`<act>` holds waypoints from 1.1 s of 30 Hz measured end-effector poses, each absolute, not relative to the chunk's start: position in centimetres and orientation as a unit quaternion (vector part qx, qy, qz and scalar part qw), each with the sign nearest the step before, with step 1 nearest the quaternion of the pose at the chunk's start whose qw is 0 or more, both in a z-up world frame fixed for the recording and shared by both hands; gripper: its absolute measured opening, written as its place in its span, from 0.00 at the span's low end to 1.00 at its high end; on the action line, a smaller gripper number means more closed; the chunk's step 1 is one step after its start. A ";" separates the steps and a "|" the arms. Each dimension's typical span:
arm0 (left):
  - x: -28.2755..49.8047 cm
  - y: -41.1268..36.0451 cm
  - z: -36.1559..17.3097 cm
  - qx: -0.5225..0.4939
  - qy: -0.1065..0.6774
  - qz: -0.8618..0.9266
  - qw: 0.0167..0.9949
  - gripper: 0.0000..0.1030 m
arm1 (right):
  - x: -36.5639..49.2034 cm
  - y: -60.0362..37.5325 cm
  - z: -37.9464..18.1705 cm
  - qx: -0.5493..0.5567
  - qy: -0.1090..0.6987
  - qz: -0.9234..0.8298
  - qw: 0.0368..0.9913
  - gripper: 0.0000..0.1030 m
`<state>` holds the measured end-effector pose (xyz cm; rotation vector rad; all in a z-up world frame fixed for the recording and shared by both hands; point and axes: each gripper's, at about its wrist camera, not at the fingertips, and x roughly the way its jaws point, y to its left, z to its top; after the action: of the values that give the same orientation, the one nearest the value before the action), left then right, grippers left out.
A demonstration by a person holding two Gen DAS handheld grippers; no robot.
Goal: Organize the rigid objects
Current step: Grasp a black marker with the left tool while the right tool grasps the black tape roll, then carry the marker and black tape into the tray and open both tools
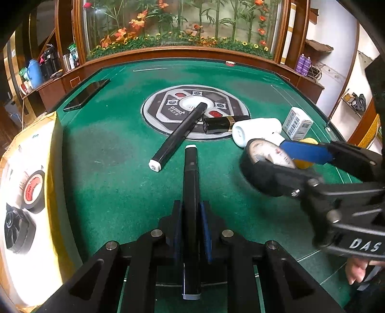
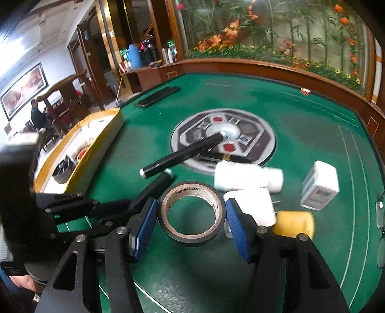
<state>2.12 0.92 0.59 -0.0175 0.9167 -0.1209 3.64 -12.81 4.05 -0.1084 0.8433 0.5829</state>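
The left gripper (image 1: 191, 231) is clamped on a black marker (image 1: 191, 192) that points forward along its fingers above the green felt table (image 1: 108, 173). The right gripper (image 2: 192, 216) holds a roll of black tape (image 2: 192, 214) between its blue pads (image 2: 144, 224), both pressed against the roll's sides. Beyond the tools a second black marker (image 1: 179, 134) lies slanted, its far end on the round control panel (image 1: 154, 113) at the table's centre, with a black and gold tube (image 1: 222, 124) beside it. To the right lie a white bottle (image 2: 247, 177), a small white box (image 2: 320, 189) and a yellow object (image 2: 294, 222). A yellow-sided box (image 1: 54, 168) at the left edge holds another tape roll (image 1: 33, 190). A dark phone (image 1: 86, 95) rests near the far left corner. A wooden rail (image 1: 168, 51) borders the felt, backed by a glass panel of bamboo and orange flowers (image 1: 182, 21).
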 end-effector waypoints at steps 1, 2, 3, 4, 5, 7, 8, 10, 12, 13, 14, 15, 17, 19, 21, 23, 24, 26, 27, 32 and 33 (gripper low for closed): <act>2.0 0.9 0.6 -0.009 0.442 -0.059 0.895 0.14 | 3.6 -12.7 4.0 -0.052 0.404 0.280 0.869 0.56; 1.9 0.9 0.6 -0.010 0.442 -0.059 0.895 0.14 | 3.3 -12.7 4.0 -0.050 0.404 0.279 0.870 0.56; 1.9 1.0 0.6 -0.013 0.442 -0.059 0.895 0.14 | 3.3 -12.9 4.1 -0.046 0.402 0.278 0.871 0.56; 1.8 1.1 0.6 -0.014 0.442 -0.059 0.895 0.14 | 3.4 -13.1 4.3 -0.040 0.400 0.275 0.873 0.56; 1.7 1.1 0.7 -0.014 0.442 -0.058 0.895 0.14 | 3.4 -13.4 4.4 -0.035 0.399 0.272 0.875 0.56; 1.5 1.2 1.0 -0.018 0.440 -0.057 0.896 0.14 | 3.6 -13.8 4.4 -0.025 0.400 0.267 0.877 0.56; 1.4 1.4 1.1 -0.020 0.438 -0.058 0.897 0.14 | 3.7 -13.9 4.3 -0.020 0.401 0.265 0.876 0.56; 1.1 1.7 1.8 -0.027 0.432 -0.058 0.900 0.14 | 3.9 -14.2 4.3 -0.012 0.404 0.263 0.876 0.56; 0.8 2.0 2.6 -0.030 0.423 -0.058 0.904 0.14 | 4.0 -14.3 4.4 -0.007 0.404 0.263 0.876 0.56; 0.5 2.3 3.1 -0.033 0.418 -0.057 0.906 0.14 | 4.0 -14.3 4.4 -0.007 0.403 0.263 0.876 0.56; 0.3 2.5 3.5 -0.036 0.414 -0.056 0.908 0.14 | 3.9 -14.3 4.4 -0.007 0.401 0.262 0.877 0.56; 0.0 2.9 4.0 -0.040 0.408 -0.055 0.910 0.14 | 3.9 -14.3 4.5 -0.007 0.400 0.262 0.878 0.56; -0.7 3.9 5.0 -0.049 0.395 -0.048 0.916 0.14 | 3.8 -14.2 4.4 -0.008 0.398 0.263 0.879 0.56; -1.4 5.3 6.1 -0.061 0.382 -0.039 0.921 0.14 | 3.7 -14.0 4.5 -0.009 0.396 0.264 0.880 0.56; -2.1 6.7 6.8 -0.071 0.372 -0.027 0.925 0.14 | 3.5 -13.7 4.5 -0.008 0.396 0.268 0.878 0.56; -2.8 8.3 7.4 -0.081 0.363 -0.015 0.928 0.14 | 3.1 -13.1 4.7 -0.008 0.394 0.276 0.877 0.56; -3.2 9.3 7.6 -0.087 0.359 -0.005 0.929 0.14 | 3.0 -12.8 4.8 -0.009 0.393 0.279 0.876 0.56; -3.8 10.7 7.7 -0.099 0.354 0.009 0.930 0.14 | 2.4 -12.0 5.1 -0.012 0.388 0.288 0.875 0.56; -4.1 11.2 7.6 -0.102 0.353 0.013 0.930 0.14 | 2.1 -11.6 5.2 -0.014 0.385 0.293 0.875 0.56; -5.0 13.8 7.4 -0.123 0.350 0.039 0.928 0.14 | 1.1 -9.6 6.0 -0.020 0.374 0.316 0.872 0.56; -5.3 14.0 7.3 -0.124 0.349 0.042 0.928 0.14 | 1.1 -9.3 6.1 -0.019 0.373 0.320 0.871 0.56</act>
<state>-5.27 13.98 7.33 -0.2534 0.7151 0.0866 1.06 -9.31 6.11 -0.0400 0.7801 0.6698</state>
